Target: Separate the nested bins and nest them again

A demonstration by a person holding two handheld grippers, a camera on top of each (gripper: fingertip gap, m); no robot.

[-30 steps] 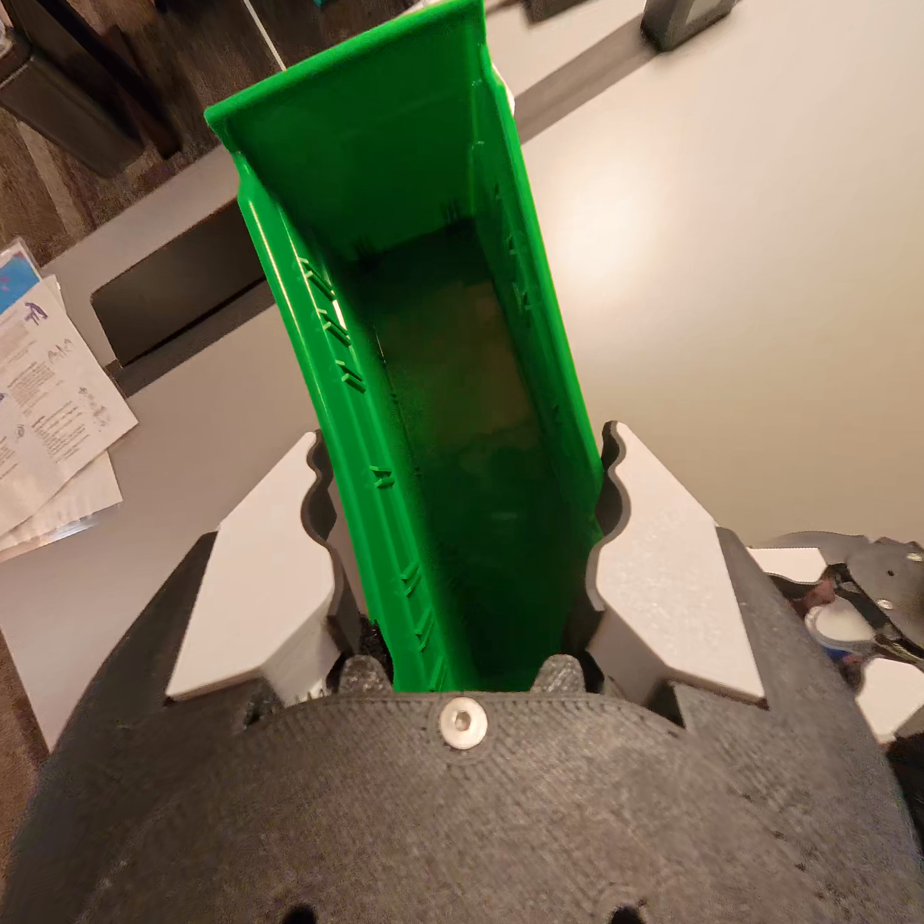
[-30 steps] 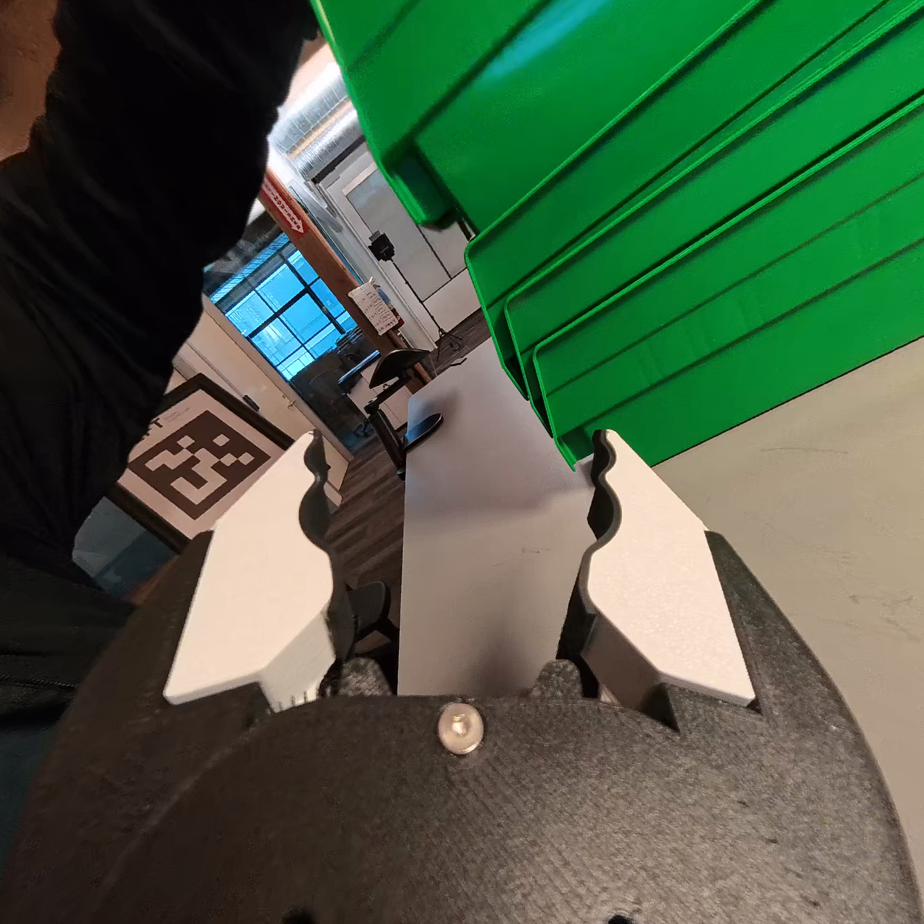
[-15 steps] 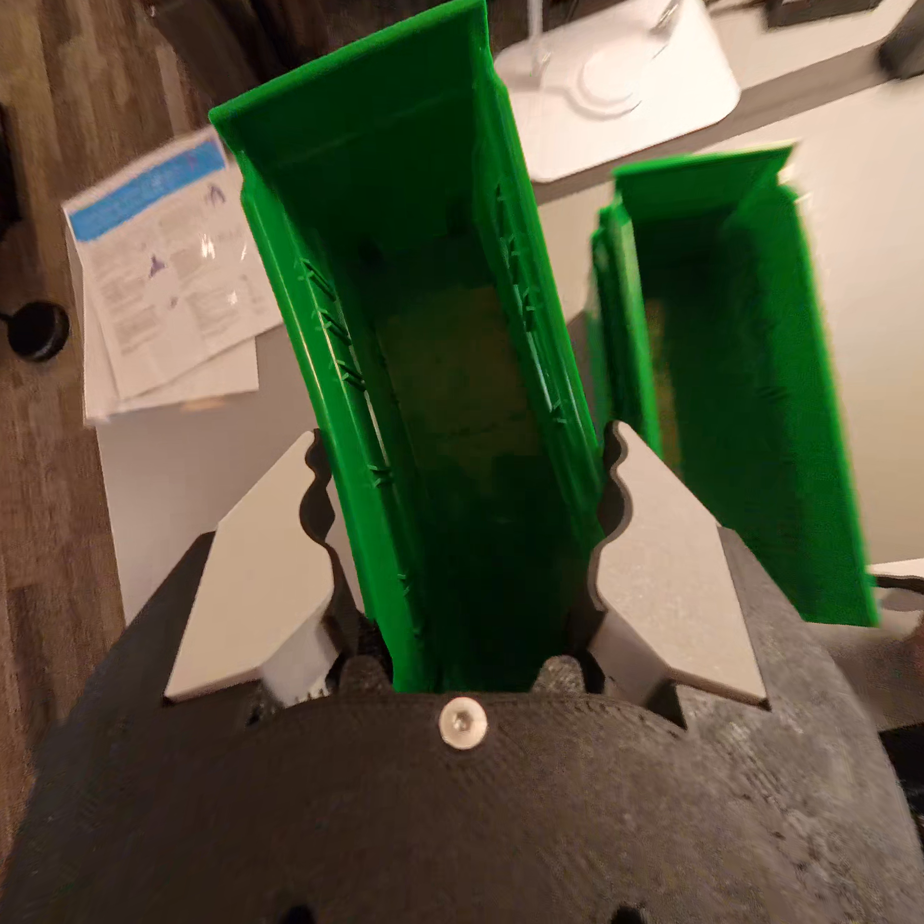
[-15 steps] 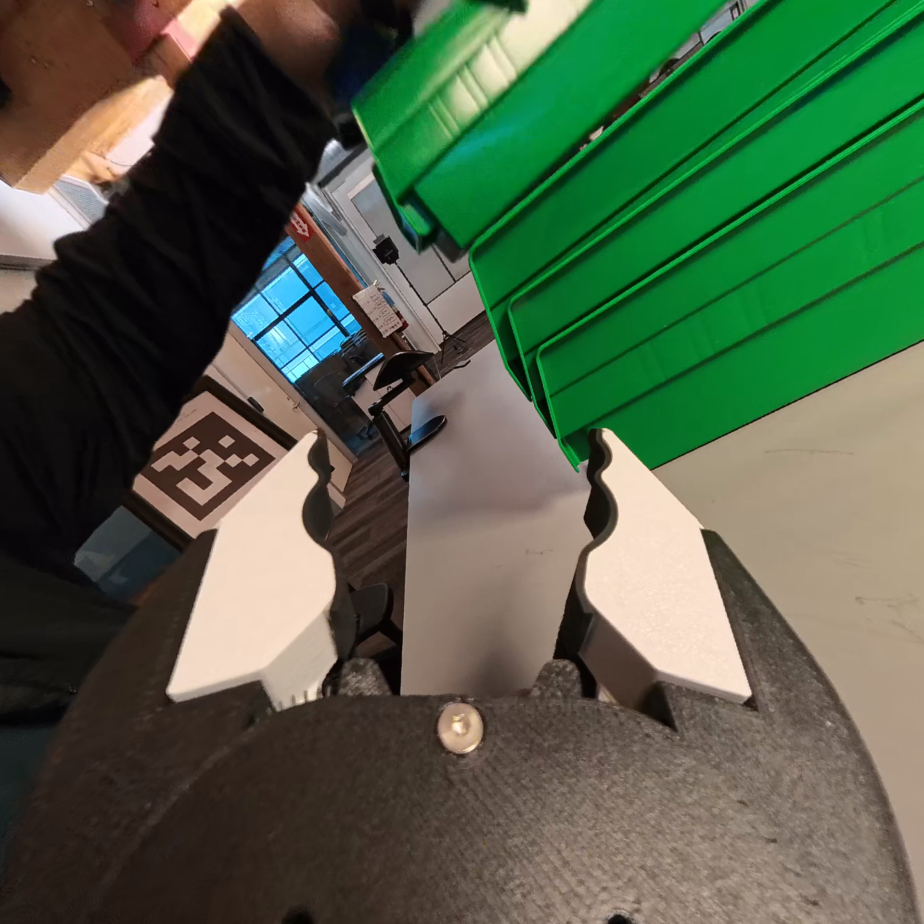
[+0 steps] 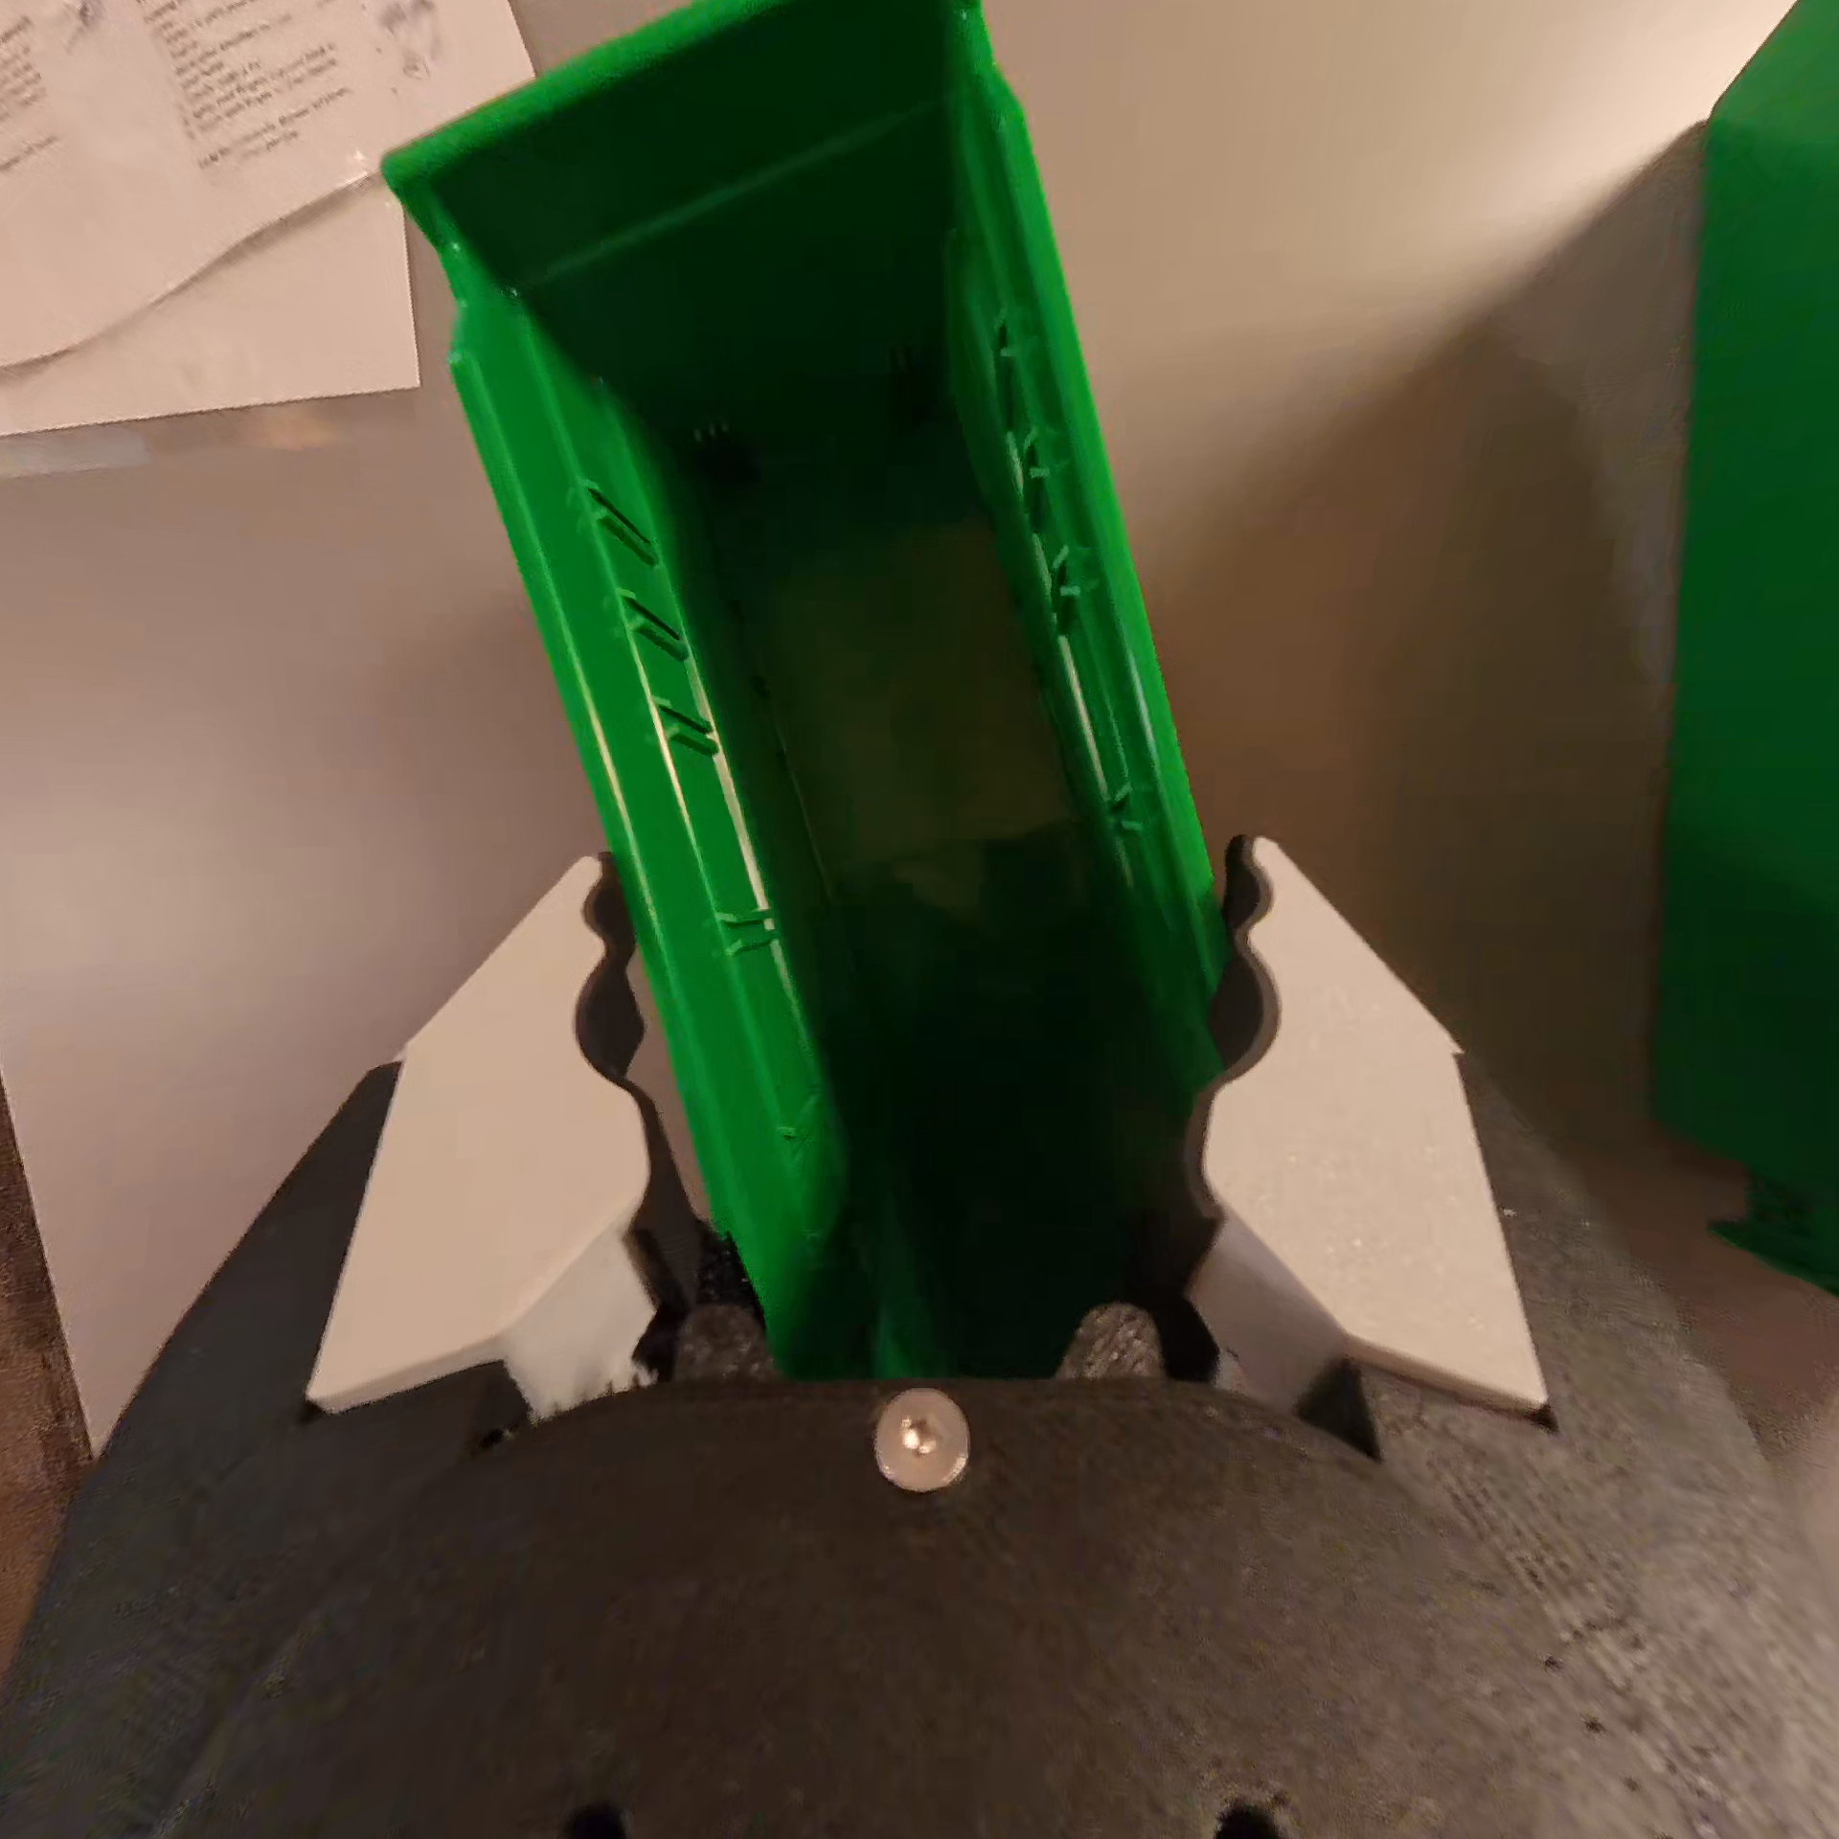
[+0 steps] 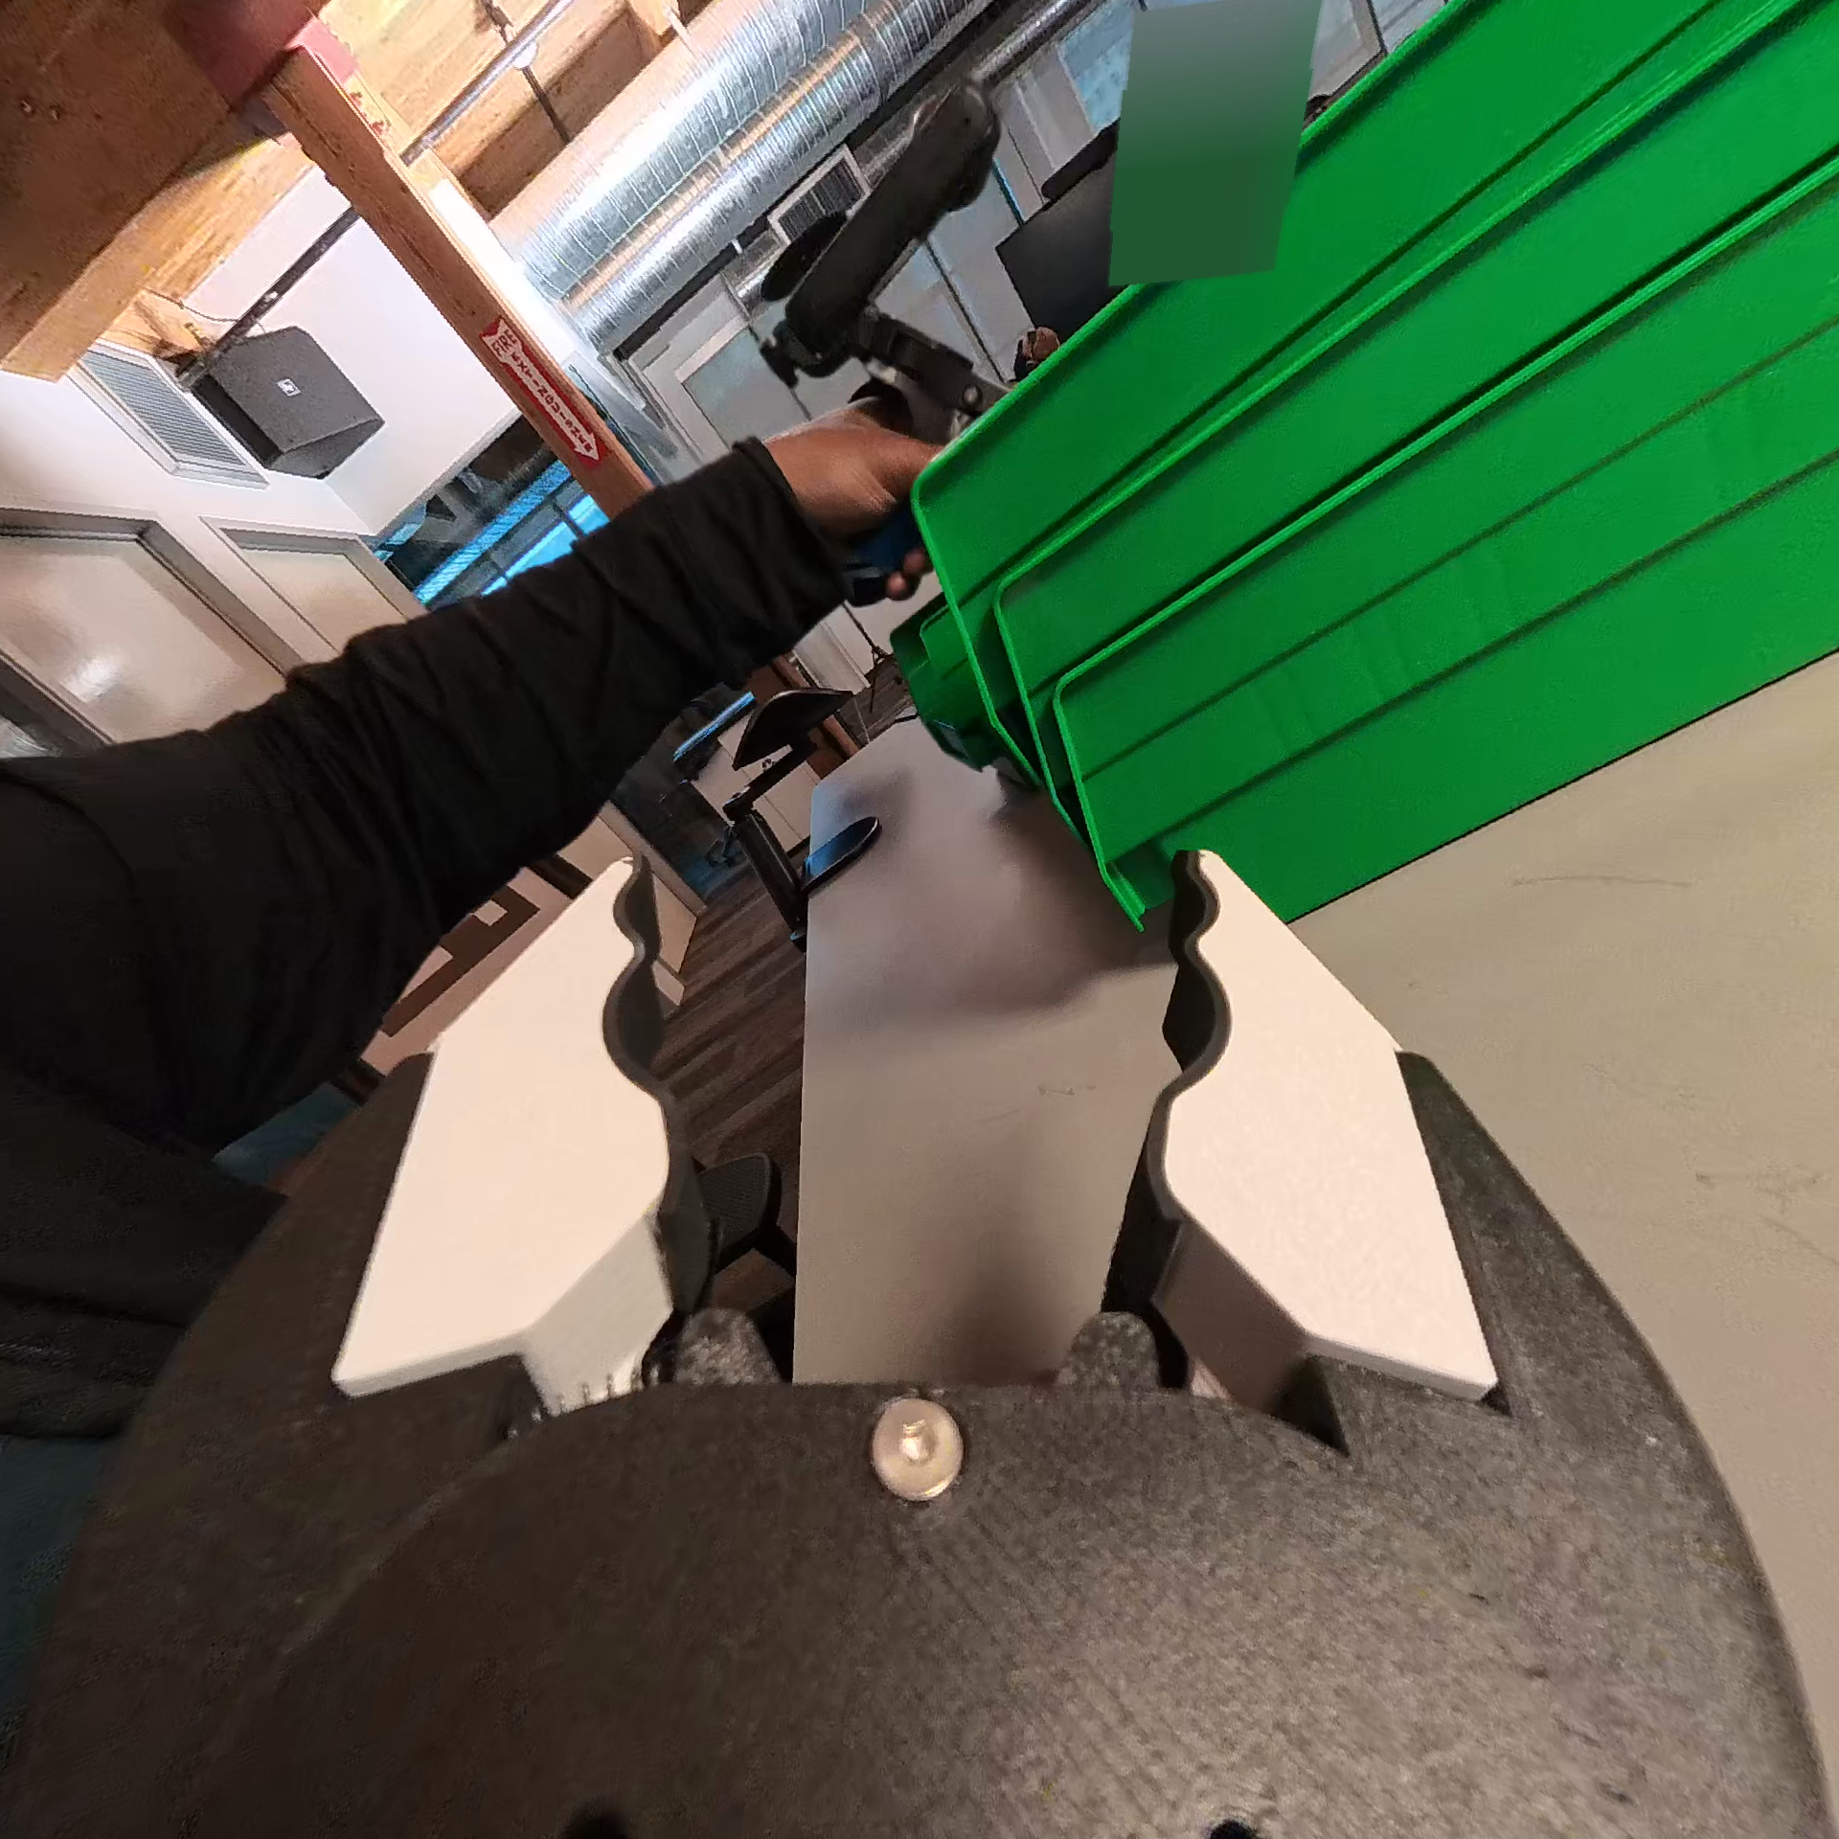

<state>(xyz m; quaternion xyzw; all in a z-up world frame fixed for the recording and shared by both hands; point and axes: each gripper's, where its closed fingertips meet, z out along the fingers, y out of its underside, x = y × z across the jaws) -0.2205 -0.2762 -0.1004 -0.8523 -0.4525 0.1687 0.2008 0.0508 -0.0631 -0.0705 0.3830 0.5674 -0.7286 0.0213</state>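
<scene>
Above the pale worktop (image 5: 249, 697), the left hand-held gripper (image 5: 920, 955) clamps a long green plastic bin (image 5: 796, 597) across its width. The right hand-held gripper (image 6: 911, 955) stands wide and empty beside the nested green bins (image 6: 1443, 617). Lowered askew, the bin could jam.

Printed paper sheets (image 5: 189, 199) lie on the pale grey table (image 5: 249, 746). Beyond it, office chairs (image 6: 786, 736), a wooden beam (image 6: 418, 229), silver ducting (image 6: 756, 129) and a wall speaker (image 6: 289, 398).
</scene>
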